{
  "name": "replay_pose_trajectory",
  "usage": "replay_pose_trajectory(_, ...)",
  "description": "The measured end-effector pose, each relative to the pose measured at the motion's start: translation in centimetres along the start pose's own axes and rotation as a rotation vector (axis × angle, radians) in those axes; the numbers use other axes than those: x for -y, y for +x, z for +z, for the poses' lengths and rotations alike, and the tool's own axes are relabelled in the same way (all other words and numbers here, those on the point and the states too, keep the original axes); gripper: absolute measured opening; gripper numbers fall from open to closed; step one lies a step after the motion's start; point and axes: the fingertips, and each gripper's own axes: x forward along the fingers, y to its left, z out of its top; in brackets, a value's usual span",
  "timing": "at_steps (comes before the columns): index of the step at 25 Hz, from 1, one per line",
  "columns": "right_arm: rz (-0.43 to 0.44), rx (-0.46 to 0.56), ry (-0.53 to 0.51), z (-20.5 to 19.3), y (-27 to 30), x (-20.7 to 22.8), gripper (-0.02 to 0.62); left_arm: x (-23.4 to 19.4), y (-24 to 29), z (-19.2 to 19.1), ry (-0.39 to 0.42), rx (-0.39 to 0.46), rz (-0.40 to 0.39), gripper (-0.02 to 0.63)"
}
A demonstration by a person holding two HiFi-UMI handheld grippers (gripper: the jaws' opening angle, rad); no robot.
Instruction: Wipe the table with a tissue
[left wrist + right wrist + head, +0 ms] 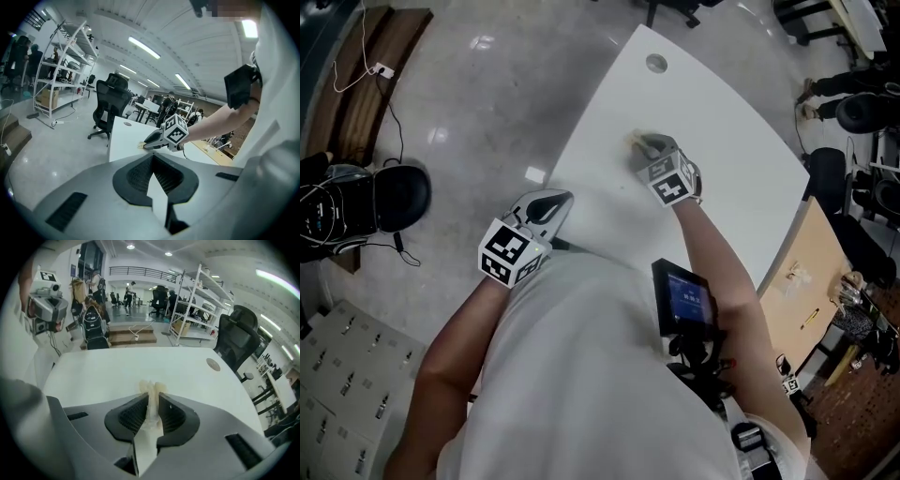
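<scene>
Tissue (149,391) clamped in right tongs (644,143) against white table (722,150), left tongs (555,202) together, empty.

The white table (712,141) is looked down on steeply from over the person's shoulders in the head view, from well above, and it lies across the frame's upper centre and right. The left gripper view is taken low by the table's near edge, almost level along the left gripper (153,161), and the right gripper (146,145) is caught mid-frame, well apart. The right gripper view is tilted down close over the tabletop, with the left gripper seen at upper left; table and tissue (150,387) are shared by all three views.
</scene>
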Motion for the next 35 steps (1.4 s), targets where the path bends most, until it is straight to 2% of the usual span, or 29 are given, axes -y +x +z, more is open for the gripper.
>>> replay_pose_trajectory(2,0.126,0.044,0.082,0.0,-0.4,-2.0,0.072,0.2,-0.1,0.1,0.008,-0.005,-0.011,0.005)
replay_pose_trajectory(4,0.195,0.134,0.215,0.6,-1.3,-2.3,0.072,0.3,0.0,0.4,0.018,-0.002,-0.021,0.005)
replay_pose_trajectory(7,0.175,0.243,0.379,1.1,-3.0,-1.1,0.072,0.5,0.2,0.8,0.029,0.003,-0.03,0.006)
replay_pose_trajectory(9,0.151,0.259,0.406,0.8,-3.6,-0.7,0.072,0.6,0.3,0.8,0.036,0.001,-0.035,0.006)
replay_pose_trajectory(16,0.015,0.188,0.439,-1.5,-3.3,0.9,0.074,1.3,0.2,0.3,0.049,-0.019,-0.032,0.006)
replay_pose_trajectory(19,-0.014,0.184,0.411,-1.2,-2.4,1.8,0.073,1.9,-0.1,-0.4,0.046,-0.029,-0.022,0.005)
replay_pose_trajectory(22,-0.012,0.197,0.368,0.1,-1.7,1.7,0.073,1.9,-0.7,-0.8,0.043,-0.031,-0.003,0.006)
replay_pose_trajectory(26,0.025,0.222,0.412,0.9,-2.3,-0.9,0.074,1.0,-2.3,-1.0,0.024,-0.008,0.021,0.006)
replay_pose_trajectory(30,0.063,0.22,0.334,1.0,-2.4,-3.1,0.073,0.1,-3.0,-0.9,0.001,0.02,0.07,0.005)
replay_pose_trajectory(35,0.063,0.157,0.2,-1.4,-3.6,-4.2,0.072,2.3,-2.0,-1.7,0.009,0.014,0.062,0.005)
